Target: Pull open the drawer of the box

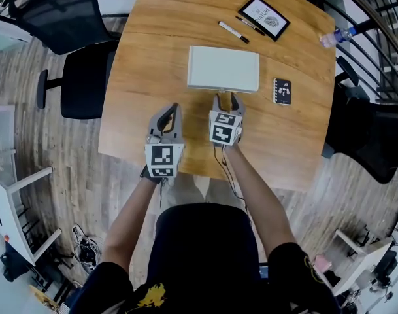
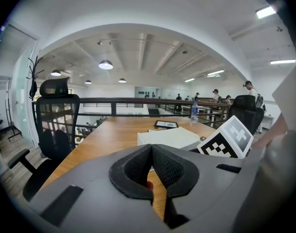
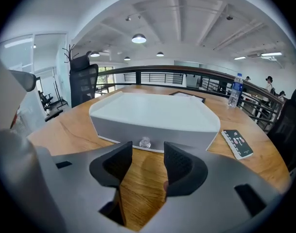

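Right gripper sat mid-frame facing the box knob, fingers partly apart, empty; left gripper fingers closed, empty.

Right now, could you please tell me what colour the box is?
The box is white; head view shows it best.

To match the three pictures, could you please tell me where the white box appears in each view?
Head view: white box upper centre, on the table.
Left gripper view: just right of centre, mid-height.
Right gripper view: centre, knob facing the camera.
Shared landmark: water bottle, beyond the box's right.
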`<state>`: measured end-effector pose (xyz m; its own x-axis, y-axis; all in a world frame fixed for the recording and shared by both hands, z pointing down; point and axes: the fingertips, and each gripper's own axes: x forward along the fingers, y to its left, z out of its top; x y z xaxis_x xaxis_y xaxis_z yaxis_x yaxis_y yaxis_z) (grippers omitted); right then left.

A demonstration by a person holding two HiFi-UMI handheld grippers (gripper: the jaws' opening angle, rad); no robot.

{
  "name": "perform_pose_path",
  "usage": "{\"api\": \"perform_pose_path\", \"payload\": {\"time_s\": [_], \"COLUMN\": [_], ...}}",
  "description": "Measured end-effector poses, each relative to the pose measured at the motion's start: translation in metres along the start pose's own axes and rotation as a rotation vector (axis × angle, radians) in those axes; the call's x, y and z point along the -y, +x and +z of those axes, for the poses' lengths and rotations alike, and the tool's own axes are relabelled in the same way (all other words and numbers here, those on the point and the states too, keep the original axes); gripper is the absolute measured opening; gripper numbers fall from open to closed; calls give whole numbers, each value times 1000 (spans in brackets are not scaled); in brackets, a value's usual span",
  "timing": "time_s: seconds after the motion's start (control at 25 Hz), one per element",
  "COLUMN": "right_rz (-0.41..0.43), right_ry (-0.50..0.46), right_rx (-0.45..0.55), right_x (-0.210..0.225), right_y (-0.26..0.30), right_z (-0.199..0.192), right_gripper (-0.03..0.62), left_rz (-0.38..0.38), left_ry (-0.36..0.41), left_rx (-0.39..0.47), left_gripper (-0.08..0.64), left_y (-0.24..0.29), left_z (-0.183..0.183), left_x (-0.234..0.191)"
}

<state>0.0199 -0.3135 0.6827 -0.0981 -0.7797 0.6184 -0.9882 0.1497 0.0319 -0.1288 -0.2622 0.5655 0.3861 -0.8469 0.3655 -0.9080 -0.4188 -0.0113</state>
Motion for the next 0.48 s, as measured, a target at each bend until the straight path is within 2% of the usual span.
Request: {"api": "perform_pose_path", "payload": {"time_s": [0.48], "right_rz": [-15], "right_ry": [-1], "right_rx": [-31], "right_x": [1], "right_y": [12], "right_z": [-3], "right_gripper": [126], "left_rz": [-9], "left_ry": [-12], "left_rx": [-16], "left_gripper": [9], "left_y": [1], "left_z": [-8], "left_x": [3]}}
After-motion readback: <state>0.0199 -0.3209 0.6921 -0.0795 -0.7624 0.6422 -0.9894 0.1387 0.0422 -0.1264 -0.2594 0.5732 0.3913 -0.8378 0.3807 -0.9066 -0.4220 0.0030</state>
